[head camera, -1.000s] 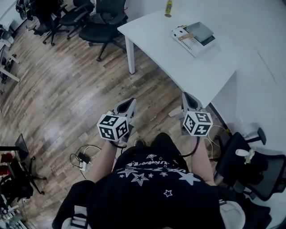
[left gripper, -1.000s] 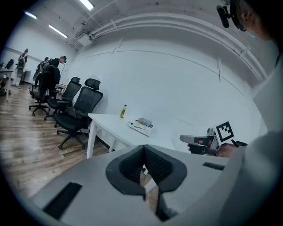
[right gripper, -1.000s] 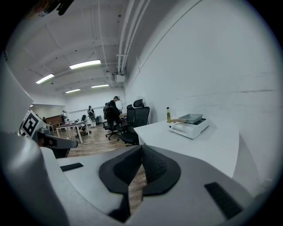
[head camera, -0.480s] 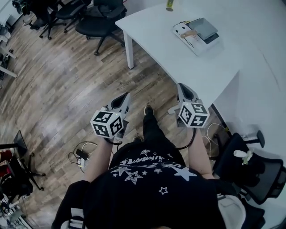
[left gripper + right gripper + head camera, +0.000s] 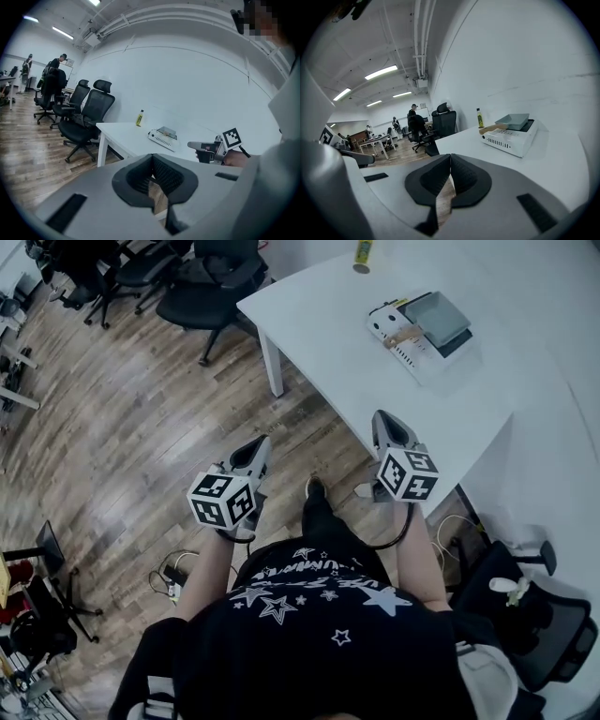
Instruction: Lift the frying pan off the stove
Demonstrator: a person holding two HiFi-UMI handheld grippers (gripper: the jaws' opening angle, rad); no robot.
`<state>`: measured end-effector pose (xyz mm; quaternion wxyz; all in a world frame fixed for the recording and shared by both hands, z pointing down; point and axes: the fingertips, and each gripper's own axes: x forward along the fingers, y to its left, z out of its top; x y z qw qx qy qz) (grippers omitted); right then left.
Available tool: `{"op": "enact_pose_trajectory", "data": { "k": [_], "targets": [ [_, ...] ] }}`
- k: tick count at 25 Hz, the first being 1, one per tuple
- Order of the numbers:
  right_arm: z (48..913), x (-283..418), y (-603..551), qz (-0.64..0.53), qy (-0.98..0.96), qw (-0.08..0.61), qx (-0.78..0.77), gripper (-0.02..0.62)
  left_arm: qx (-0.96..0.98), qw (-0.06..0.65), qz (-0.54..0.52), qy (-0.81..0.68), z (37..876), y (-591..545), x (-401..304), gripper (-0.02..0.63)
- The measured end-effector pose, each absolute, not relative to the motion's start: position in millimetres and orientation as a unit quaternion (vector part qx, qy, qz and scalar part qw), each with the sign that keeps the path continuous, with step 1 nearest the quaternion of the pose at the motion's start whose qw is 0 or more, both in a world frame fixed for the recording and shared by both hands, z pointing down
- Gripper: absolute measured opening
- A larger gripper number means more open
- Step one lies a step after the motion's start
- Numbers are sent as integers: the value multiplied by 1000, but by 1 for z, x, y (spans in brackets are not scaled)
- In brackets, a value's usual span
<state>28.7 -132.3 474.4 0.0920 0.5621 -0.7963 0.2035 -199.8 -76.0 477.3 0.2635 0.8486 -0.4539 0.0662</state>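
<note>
Pan (image 5: 437,313) sits on stove (image 5: 417,354) on the desk (image 5: 328,334). Likely rigid, moderately heavy, slick-sided: grip its wooden handle (image 5: 401,335). Left hand-held gripper (image 5: 260,444) and right hand-held gripper (image 5: 385,420): jaws closed, empty, well short of pan.

White bench (image 5: 366,362) on wood floor (image 5: 122,427). Yellow bottle (image 5: 361,254) upright near the bench's far edge. Black office chairs (image 5: 202,292) just past its left end. Another black chair (image 5: 548,615) at right. Power strip with cables (image 5: 173,573) on the floor.
</note>
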Motion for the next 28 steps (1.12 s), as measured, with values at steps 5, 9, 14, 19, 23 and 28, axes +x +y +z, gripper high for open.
{"op": "enact_pose_trajectory", "data": {
  "k": [5, 9, 14, 19, 23, 28],
  "targets": [
    [470, 54, -184, 211, -790, 82, 569, 8, 852, 260, 69, -449, 471, -128, -180, 8],
    [470, 71, -214, 223, -784, 68, 575, 8, 856, 260, 70, -442, 469, -155, -162, 8],
    [469, 88, -248, 225, -781, 61, 579, 8, 863, 254, 77, -430, 465, -189, -140, 8],
    [472, 116, -271, 238, -771, 47, 589, 8, 869, 250, 79, -420, 461, -218, -118, 8],
    [477, 134, -286, 254, -765, 37, 591, 8, 875, 253, 81, -404, 462, -238, -97, 8],
    [473, 148, -302, 258, -767, 14, 588, 8, 887, 257, 76, -377, 460, -257, -68, 8]
  ]
}}
